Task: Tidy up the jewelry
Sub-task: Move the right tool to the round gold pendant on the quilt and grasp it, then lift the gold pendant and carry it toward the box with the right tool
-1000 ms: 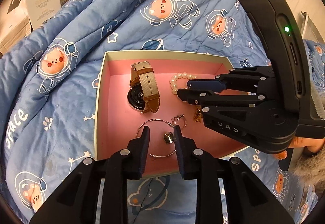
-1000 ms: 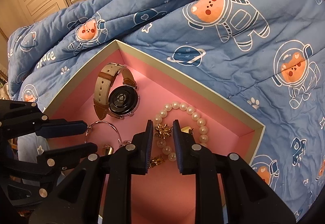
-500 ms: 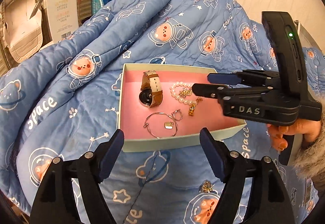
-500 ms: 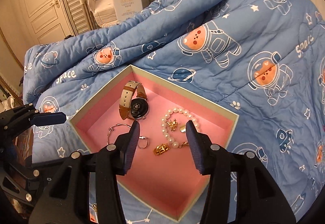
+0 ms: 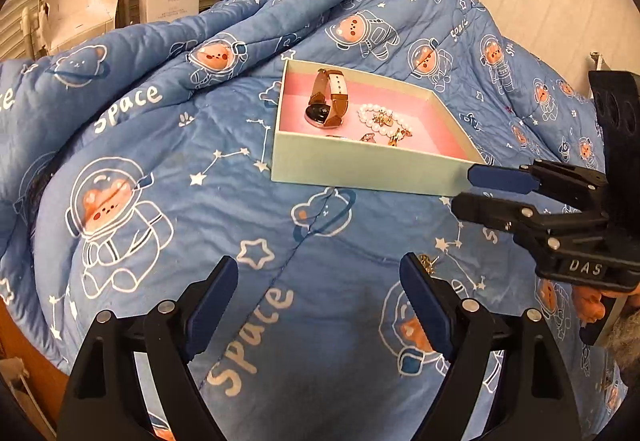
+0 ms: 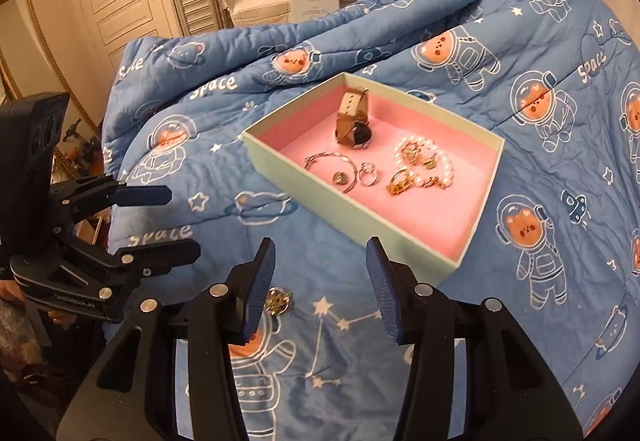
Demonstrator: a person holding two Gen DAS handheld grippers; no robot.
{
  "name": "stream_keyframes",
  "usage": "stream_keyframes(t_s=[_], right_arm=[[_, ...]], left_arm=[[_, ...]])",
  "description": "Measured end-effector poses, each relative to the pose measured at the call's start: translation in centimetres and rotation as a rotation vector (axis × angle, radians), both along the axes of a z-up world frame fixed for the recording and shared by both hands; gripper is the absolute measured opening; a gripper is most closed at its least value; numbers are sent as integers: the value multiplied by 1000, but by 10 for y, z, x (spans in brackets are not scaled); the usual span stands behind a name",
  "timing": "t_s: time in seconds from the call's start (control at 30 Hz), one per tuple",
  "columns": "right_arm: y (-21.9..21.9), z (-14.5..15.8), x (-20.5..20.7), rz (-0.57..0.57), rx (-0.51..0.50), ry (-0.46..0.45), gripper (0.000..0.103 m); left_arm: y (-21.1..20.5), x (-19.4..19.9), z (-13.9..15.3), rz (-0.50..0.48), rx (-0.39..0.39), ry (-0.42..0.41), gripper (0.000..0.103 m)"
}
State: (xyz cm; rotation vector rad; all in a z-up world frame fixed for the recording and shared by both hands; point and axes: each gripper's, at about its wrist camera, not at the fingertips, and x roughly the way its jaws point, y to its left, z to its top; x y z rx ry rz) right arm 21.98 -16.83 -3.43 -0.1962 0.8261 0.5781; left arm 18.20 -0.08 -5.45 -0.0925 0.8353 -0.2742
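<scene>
**Both grippers empty above the quilt, one gold piece not yet in the box**

Left gripper (image 5: 318, 291) hangs over the blue quilt (image 5: 160, 169) with its jaws spread wide and opening further, nothing between them. Right gripper (image 6: 320, 277) is also apart and empty, its jaws set narrower. Each shows in the other's camera, well clear of the box.

Nearest to both lies a small gold trinket (image 6: 276, 300) on the quilt, just beside the right gripper's left finger; in the left wrist view it peeks out (image 5: 427, 262) beside that gripper's right finger. It looks like the one piece not yet put away.

Farther off sits the pink-lined box (image 6: 348, 211). Inside are a thin bangle (image 6: 320, 160), a small ring (image 6: 367, 174), a gold charm (image 6: 400, 183), a pearl bracelet (image 6: 446, 165) and, at the back, a watch (image 6: 356, 121) with a tan strap.

Risks, as I judge them: the trinket is tiny and the quilt is soft, so closing fingers could press it into the padding or flick it into a fold. A grip that catches fabric too would drag the quilt and tip the box. Dropping it from height could scatter or tangle what lies there.
</scene>
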Motion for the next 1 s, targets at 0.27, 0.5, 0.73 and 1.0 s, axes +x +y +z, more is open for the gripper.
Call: stream_keyframes(t_s=[0.27, 0.5, 0.73, 1.0], right_arm=[[26, -35, -23, 69, -52, 49, 40], [28, -48, -15, 41, -63, 72, 31], [25, -48, -13, 29, -40, 90, 23], [22, -48, -16, 25, -24, 94, 20]], left_arm=[[1, -18, -6, 19, 18, -5, 81], [0, -24, -11, 26, 1, 11, 81], [-4, -26, -15, 17, -3, 17, 81], [-8, -25, -15, 6, 0, 17, 81]])
